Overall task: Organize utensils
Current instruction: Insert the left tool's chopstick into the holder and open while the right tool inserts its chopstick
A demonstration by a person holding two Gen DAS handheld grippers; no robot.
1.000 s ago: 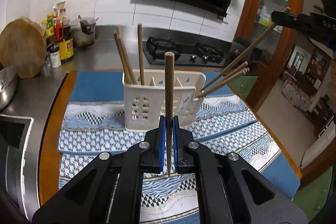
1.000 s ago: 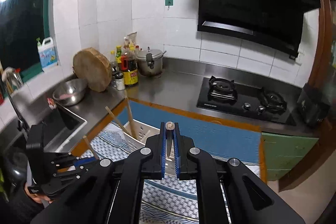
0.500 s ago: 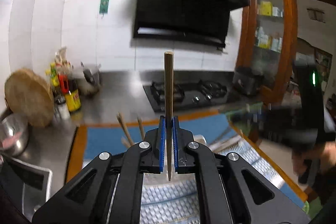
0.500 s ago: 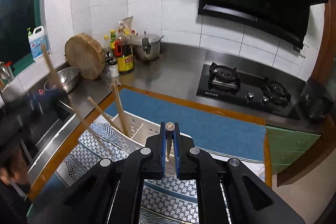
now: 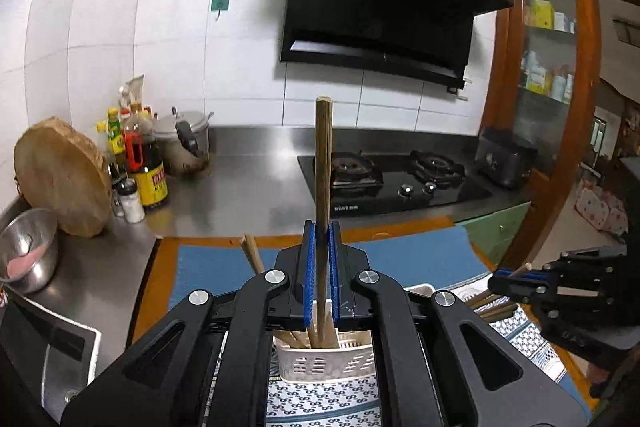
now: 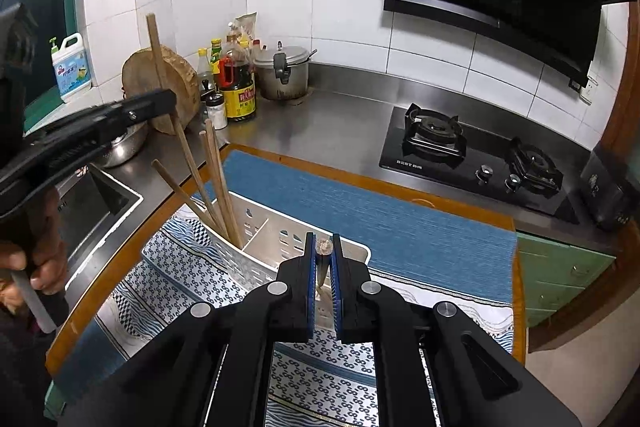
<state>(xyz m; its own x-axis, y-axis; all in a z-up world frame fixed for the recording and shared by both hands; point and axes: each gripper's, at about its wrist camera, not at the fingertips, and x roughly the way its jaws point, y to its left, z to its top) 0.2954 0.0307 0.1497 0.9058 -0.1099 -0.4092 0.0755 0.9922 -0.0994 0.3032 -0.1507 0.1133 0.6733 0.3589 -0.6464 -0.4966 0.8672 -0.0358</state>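
Above the white caddy (image 5: pixel 326 363), each claw clamps a chopstick: left (image 5: pixel 322 183) upright, right (image 6: pixel 323 253) end-on.

Left claw (image 5: pixel 320 275) pinches chopstick (image 5: pixel 322 163), seemingly over basket (image 5: pixel 320 367).

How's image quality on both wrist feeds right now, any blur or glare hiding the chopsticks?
Left wrist: sharp, strong fisheye bending of the wall tiles; held chopstick crisp, mild countertop sheen. Right wrist: sharp too; the chopstick appears end-on, so its length is foreshortened; basket clear.
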